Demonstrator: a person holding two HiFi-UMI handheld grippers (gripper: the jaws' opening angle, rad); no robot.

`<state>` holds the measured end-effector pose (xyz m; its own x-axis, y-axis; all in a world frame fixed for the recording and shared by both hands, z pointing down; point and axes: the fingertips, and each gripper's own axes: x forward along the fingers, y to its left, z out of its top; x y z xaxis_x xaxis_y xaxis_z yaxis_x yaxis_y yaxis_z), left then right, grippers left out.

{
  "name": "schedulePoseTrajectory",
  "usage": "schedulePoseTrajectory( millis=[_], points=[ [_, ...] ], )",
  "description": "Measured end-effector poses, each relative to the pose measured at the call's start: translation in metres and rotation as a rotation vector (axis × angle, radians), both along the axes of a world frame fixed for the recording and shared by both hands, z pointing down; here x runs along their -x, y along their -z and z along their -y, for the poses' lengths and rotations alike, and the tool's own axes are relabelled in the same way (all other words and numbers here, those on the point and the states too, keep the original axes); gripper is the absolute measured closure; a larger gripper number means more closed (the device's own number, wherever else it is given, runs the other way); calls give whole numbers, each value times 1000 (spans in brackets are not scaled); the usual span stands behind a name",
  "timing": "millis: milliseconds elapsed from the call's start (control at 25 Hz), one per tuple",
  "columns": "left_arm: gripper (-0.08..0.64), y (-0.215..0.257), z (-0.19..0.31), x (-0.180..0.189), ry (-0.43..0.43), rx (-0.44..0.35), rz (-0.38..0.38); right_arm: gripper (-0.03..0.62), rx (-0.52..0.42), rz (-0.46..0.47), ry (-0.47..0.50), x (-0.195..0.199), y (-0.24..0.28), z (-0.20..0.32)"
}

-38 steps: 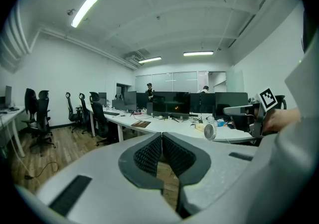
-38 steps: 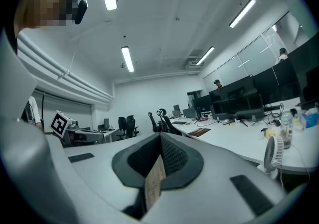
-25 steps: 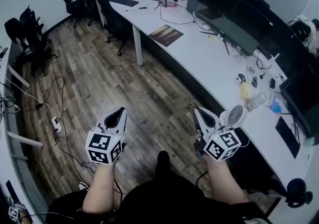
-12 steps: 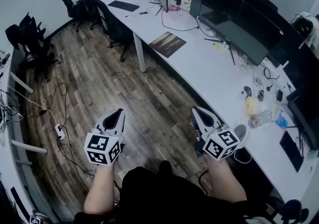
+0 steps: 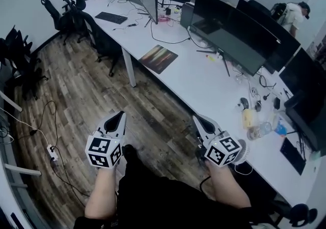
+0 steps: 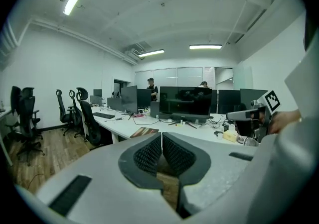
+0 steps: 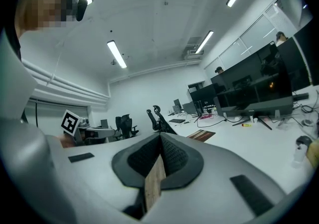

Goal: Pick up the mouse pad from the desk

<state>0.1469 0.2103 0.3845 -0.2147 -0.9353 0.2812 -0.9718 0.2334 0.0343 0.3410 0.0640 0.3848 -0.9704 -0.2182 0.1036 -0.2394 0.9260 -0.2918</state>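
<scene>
The person is walking along the long white tabletop [image 5: 204, 86], and the mouse pad [image 5: 159, 58], a dark sheet with a streaky picture lying flat near the tabletop's front edge, is now sitting lower and nearer in the head view than it was a second ago, so the gap to it is closing but a reach is not yet possible. The left claw [image 5: 121, 115] and the right claw [image 5: 196, 118] are both being carried out in front over the wooden floor [image 5: 86, 90], pointing roughly level toward the pad, each with its jaws pressed together and nothing between them. The pad is still well apart from both. By this reading the approach is under way, and a claw will need opening before it can take the thin edge. Nothing is lying on the pad itself. A loose black cable [image 5: 175, 39] is trailing just behind it, a row of monitors [image 5: 239, 37] is standing further back, a keyboard [image 5: 111, 17] is lying further along, and a bottle [image 5: 257, 131] is standing near the right claw. An office chair [image 5: 104, 45] is parked at the tabletop just beyond the pad, which could crowd the approach from the floor side.
</scene>
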Motion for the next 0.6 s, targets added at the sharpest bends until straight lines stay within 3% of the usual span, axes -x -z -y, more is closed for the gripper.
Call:
schedulePoseTrajectory(
  millis=[280,600],
  points=[
    [546,-3,55,82,-75,-27,-6,588,-9,-36,-77,71,-8,39],
    [546,4,96,214,-172,-27,-9,588,1,-88,-102,221,-11,54]
  ],
)
